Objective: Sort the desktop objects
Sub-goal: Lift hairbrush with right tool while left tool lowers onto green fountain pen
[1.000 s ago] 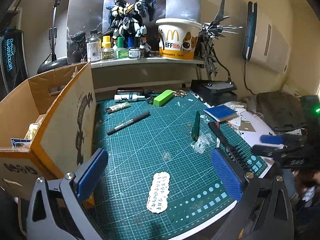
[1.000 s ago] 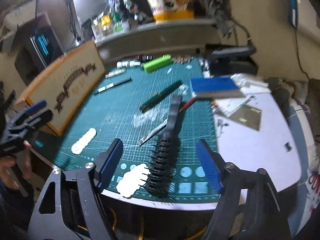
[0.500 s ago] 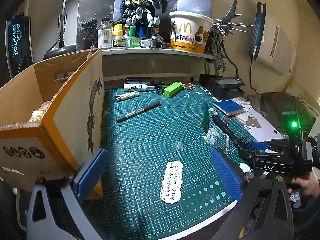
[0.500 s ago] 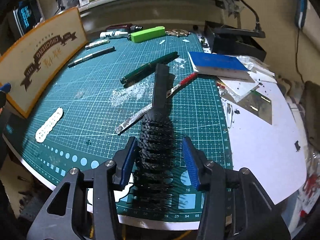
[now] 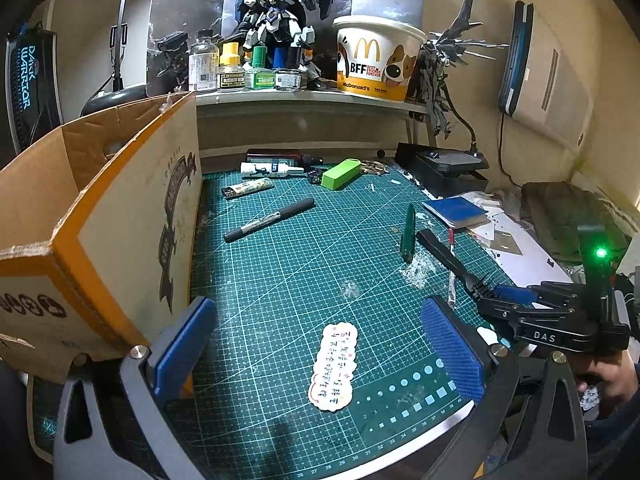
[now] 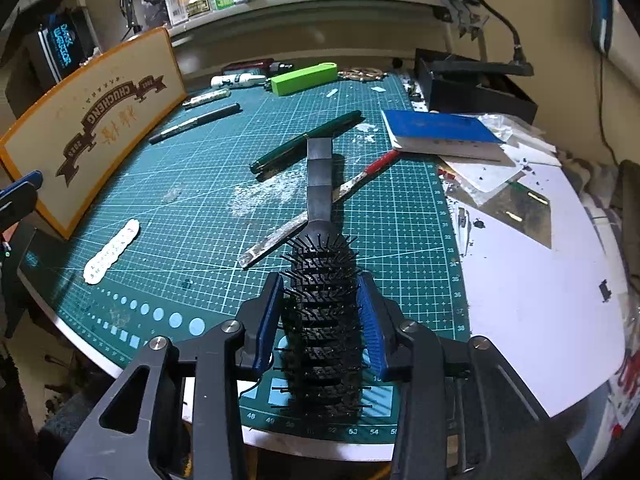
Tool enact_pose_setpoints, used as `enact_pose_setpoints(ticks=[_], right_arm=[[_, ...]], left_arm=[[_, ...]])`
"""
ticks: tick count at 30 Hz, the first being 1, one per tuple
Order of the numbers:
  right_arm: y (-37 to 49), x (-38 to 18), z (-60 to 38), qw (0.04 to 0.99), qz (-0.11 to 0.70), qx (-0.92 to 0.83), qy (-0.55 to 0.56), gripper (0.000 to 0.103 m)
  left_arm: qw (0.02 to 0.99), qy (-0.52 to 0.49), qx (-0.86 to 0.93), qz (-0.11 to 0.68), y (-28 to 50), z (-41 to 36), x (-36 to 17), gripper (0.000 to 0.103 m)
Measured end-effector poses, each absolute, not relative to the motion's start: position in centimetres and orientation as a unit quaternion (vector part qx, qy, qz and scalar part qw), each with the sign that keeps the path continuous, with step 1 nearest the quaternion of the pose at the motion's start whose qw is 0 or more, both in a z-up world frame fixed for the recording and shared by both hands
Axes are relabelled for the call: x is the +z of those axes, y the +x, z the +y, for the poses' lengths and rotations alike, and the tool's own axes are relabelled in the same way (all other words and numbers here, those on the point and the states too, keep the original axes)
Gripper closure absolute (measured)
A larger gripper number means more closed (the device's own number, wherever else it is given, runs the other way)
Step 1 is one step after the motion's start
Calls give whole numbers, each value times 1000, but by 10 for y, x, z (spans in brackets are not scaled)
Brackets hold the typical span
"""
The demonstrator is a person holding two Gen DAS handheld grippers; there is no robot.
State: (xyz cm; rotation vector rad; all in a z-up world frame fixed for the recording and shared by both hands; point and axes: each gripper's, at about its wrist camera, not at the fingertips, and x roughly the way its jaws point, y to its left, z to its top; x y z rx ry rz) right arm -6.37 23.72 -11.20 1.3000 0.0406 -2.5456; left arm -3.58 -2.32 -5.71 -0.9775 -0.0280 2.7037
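A black hairbrush [image 6: 322,312] lies on the green cutting mat [image 6: 200,184], bristles up, handle pointing away. My right gripper [image 6: 322,316] is shut on the hairbrush's bristle head, a blue pad on each side; it also shows at the right of the left wrist view as the right gripper [image 5: 516,300] on the hairbrush [image 5: 444,254]. My left gripper [image 5: 316,348] hangs open over the mat's near edge, above a white scalloped sticker [image 5: 334,366]. An open cardboard box [image 5: 100,216] stands at the left.
On the mat lie a black marker [image 5: 270,220], a dark green pen [image 6: 306,146], a red-handled knife [image 6: 320,208], a green block [image 6: 304,79] and a white tube [image 6: 236,80]. A blue booklet [image 6: 436,130] and paper scraps sit right. A shelf [image 5: 304,98] holds bottles and a bucket.
My right gripper moved forward over the brush head and shut its pads on it. The left gripper has stayed open, shifting only slightly.
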Motion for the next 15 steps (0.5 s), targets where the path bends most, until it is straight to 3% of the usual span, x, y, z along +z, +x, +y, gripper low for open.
enact_pose_setpoints(ticks=[10, 15], right_arm=[[-55, -76, 266, 136, -19, -902, 410, 69], [-52, -60, 283, 131, -30, -908, 396, 69]], left_arm=[[168, -353, 920, 9, -70, 16, -57, 0], [189, -353, 914, 57, -99, 64, -64, 0]])
